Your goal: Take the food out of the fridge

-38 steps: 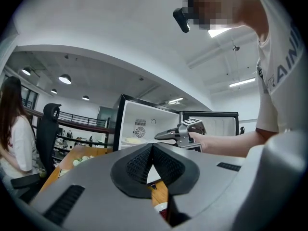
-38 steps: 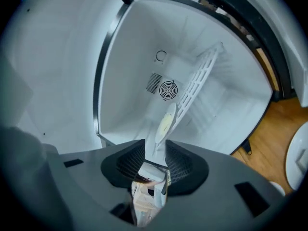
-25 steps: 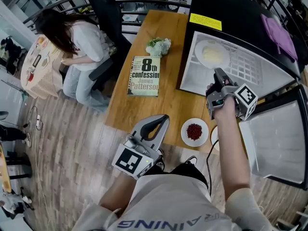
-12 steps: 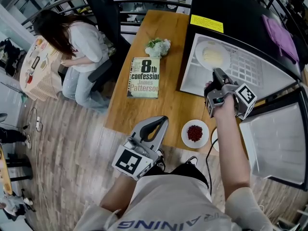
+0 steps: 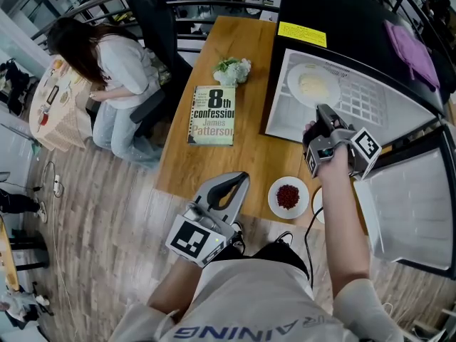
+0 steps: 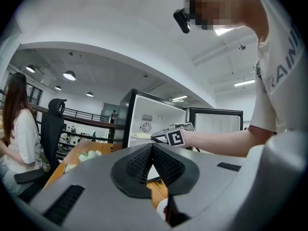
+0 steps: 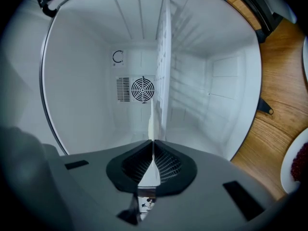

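The plate (image 5: 311, 83) of pale food lay on the left part of the wire shelf (image 5: 365, 97) inside the open fridge (image 5: 335, 16). We judged it a stiff, hard dish. It looked fragile if knocked against the shelf or the wall, and smooth enough at the rim to slip. It also seemed fairly heavy for a pinch at one edge. The soft food sat loose on top and would likely slide if the plate tipped. The near rim looked like the only sensible hold, and the plate would need to come out level and slowly. The right gripper (image 5: 322, 112) reached into the fridge at that rim. Its jaws had just been closing, and its own view showed them clamped on a thin white edge. We took that edge for the plate's rim, seen side-on. The left gripper (image 5: 239, 180) hung close to our body at the near edge of the table (image 5: 246, 155). Its jaws were pressed together with nothing between them. On the table, just on the near side of the fridge, sat a small dish of red food (image 5: 288, 196). Farther off to the left lay a book (image 5: 214, 112), with a bunch of flowers (image 5: 234, 68) beyond it.
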Demonstrator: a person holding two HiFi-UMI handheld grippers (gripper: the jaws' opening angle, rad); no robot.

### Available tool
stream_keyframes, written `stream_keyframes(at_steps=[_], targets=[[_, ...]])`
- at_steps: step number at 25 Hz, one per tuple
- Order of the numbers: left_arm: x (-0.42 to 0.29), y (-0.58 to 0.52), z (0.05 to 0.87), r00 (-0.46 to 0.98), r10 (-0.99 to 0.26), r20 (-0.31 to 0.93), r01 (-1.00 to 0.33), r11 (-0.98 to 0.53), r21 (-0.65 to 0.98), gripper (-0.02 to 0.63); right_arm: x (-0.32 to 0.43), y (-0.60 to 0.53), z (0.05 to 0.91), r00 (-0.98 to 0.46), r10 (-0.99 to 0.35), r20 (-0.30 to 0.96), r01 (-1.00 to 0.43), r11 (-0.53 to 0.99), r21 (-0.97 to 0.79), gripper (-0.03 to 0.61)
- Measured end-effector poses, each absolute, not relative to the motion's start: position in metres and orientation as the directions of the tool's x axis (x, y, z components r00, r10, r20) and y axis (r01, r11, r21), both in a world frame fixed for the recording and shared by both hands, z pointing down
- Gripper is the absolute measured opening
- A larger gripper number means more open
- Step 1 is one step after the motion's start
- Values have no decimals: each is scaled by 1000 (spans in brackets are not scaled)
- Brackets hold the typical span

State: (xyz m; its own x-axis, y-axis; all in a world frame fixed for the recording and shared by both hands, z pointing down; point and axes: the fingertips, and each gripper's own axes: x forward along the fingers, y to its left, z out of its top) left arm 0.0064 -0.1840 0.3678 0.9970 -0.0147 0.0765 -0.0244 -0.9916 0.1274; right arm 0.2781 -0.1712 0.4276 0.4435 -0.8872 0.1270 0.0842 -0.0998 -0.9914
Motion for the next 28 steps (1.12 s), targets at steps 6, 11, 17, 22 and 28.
stream_keyframes(at_steps=[6,11,17,22,28], targets=[[8,-178,368,997,-3,76,-13,-992,126,7,274,-163,428,435,-892,122,74,-100,-992,32],[18,-186,374,997,2,80,-8,-992,125,6,283,-180,434,410,-904,122,71,-102,-992,59],[7,-174,365,997,2,83,-8,-992,123,6,280,-168,429,417,-899,134,100,-102,-990,57],[5,-177,366,997,-9,83,-20,-992,125,7,282,-165,430,432,-895,116,104,-79,-991,48],[5,-177,365,996,-17,84,-28,-992,125,6,277,-160,427,429,-898,96,102,-57,-993,43]])
